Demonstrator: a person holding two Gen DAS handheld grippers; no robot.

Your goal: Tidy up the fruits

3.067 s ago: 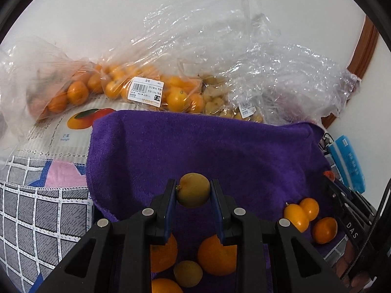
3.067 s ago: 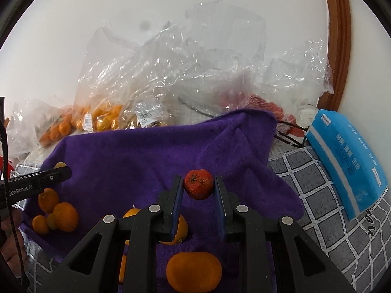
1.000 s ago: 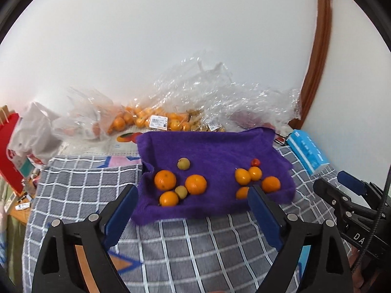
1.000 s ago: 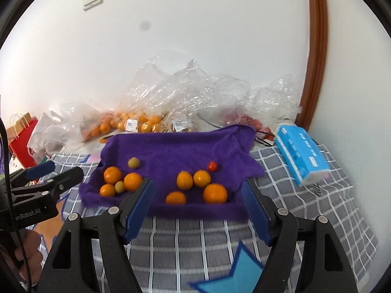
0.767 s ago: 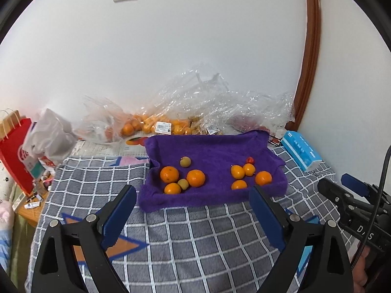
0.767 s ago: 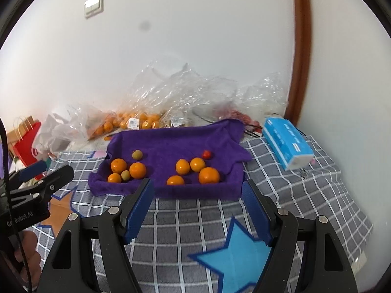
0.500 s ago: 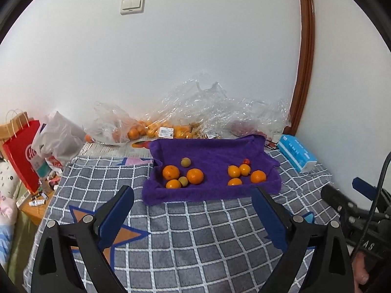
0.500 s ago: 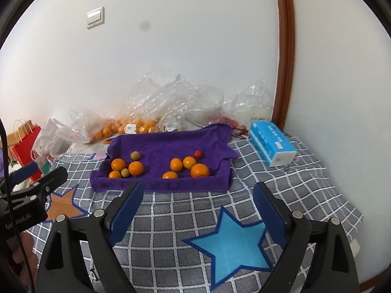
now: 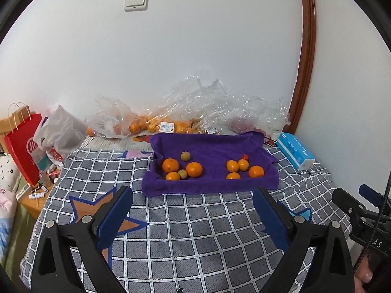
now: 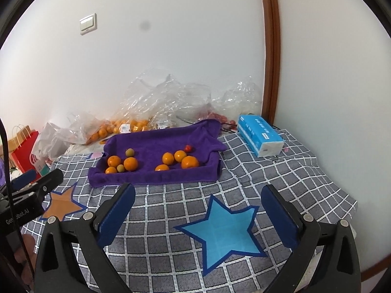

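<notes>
Orange round fruits (image 9: 194,169) in two clusters on purple towel (image 9: 210,146) | left gripper (image 9: 193,201) fingers spread, empty | right gripper (image 10: 198,201) fingers just opened wider, empty

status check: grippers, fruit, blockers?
Left gripper open, empty; right gripper open, empty, jaws just widened. Fruit in two clusters on purple towel. Nothing in the way.

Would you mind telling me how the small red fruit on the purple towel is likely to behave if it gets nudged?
The small red fruit looks round and smooth, so it would probably roll easily. The purple towel is plush, which may slow it. It lies close to an orange, so a push that way would likely bump it.
</notes>
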